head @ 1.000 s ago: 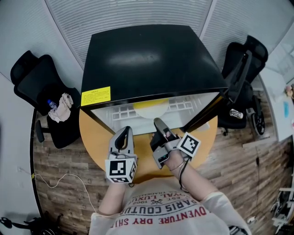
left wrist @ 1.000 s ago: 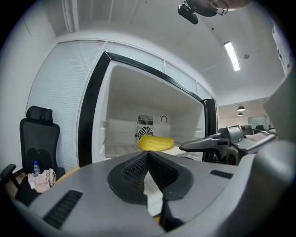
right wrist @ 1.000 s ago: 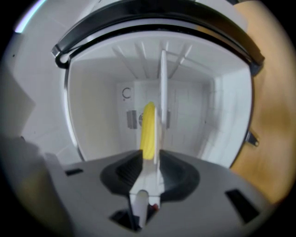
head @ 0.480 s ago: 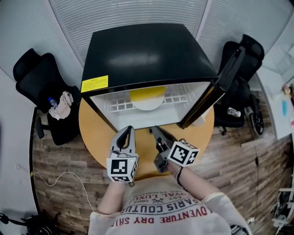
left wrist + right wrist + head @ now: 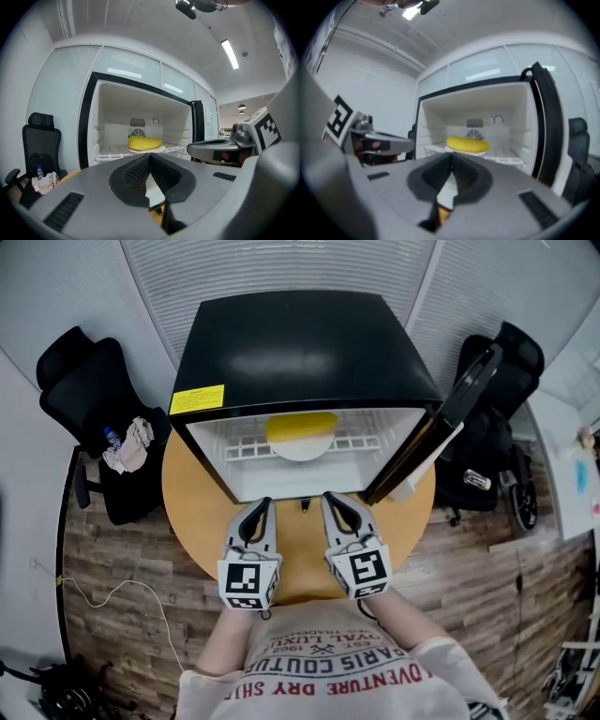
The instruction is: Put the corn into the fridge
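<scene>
Just before the fridge (image 5: 300, 343): left tongs (image 5: 262, 506), right tongs (image 5: 331, 500), parallel, jaws together.

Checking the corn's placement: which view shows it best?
The left gripper view: the corn lies whole and sharp on its plate. The right gripper view shows it blurrier; the head view, only partly, under the fridge top.

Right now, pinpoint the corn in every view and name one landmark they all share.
Head view: the corn lies on a white plate on the shelf inside the open fridge, upper centre.
Left gripper view: corn near the centre, just above the jaw tips.
Right gripper view: corn slightly right of centre, above the jaw tips.
Shared landmark: the fridge's open black door, right of the corn in all three.
</scene>
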{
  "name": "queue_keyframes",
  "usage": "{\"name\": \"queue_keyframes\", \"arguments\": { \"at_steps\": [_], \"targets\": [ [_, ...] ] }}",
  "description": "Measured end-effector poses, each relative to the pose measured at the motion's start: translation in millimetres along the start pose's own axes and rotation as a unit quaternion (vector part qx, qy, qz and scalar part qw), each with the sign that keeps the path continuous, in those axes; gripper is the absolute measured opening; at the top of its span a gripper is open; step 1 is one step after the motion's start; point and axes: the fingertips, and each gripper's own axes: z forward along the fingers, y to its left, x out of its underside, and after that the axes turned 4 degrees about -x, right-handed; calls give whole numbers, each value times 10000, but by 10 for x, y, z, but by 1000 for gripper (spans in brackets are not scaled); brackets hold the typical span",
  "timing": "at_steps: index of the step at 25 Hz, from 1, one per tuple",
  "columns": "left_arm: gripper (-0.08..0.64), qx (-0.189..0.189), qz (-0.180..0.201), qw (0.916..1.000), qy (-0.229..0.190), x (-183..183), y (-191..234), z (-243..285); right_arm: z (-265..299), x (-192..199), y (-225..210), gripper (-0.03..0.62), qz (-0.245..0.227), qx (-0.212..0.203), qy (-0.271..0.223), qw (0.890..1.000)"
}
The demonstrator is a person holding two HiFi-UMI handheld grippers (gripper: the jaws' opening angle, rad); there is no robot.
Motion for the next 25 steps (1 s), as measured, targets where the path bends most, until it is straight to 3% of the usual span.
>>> {"name": "queue_keyframes", "arguments": {
  "at_steps": [5,25],
  "targets": [
    [34,-16,15,10000,-54,-29,-84,-19,-92,-93,-12,29,-452,-62,-146,9989],
    [34,-13,121,9999,-88,-80,-154,-99,-199,-138,12,29,-393,-19,-185,9991]
  ]
}}
